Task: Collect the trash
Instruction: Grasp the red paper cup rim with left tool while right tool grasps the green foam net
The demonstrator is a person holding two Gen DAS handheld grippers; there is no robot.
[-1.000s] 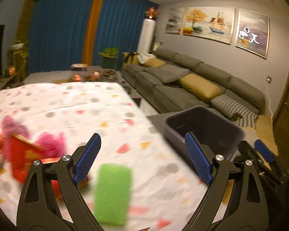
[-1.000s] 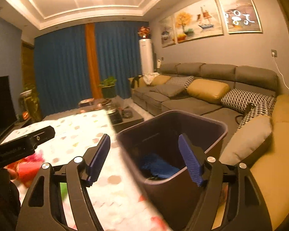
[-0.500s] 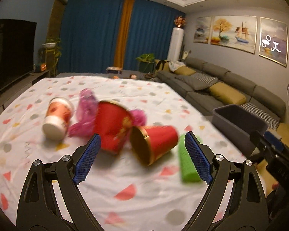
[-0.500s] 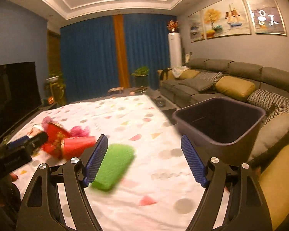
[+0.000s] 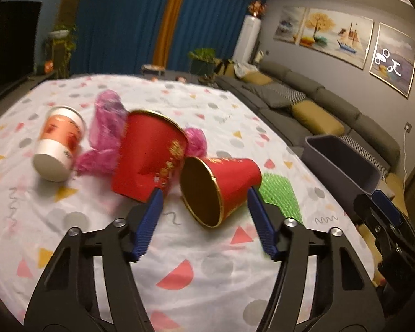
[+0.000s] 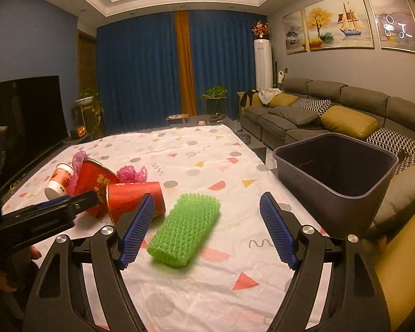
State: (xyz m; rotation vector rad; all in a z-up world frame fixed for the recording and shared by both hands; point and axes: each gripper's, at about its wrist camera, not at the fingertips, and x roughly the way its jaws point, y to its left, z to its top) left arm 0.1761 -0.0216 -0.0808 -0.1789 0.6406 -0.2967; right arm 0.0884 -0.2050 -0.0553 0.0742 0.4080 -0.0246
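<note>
The left gripper [image 5: 203, 215], its jaws just narrowing but still apart, frames a tipped red paper cup with a gold rim [image 5: 221, 188] without pressing it. The right gripper [image 6: 207, 229] hangs wide open over a green spiky foam sleeve [image 6: 185, 232] on the white spotted tablecloth [image 6: 207, 290]. A grey plastic bin [image 6: 334, 177] stands just beside the table's right edge.

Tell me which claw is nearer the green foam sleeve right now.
Right. The right claw is open just short of the green foam sleeve, aimed at it. The left claw has been closing around the tipped red cup beside the sleeve.
</note>
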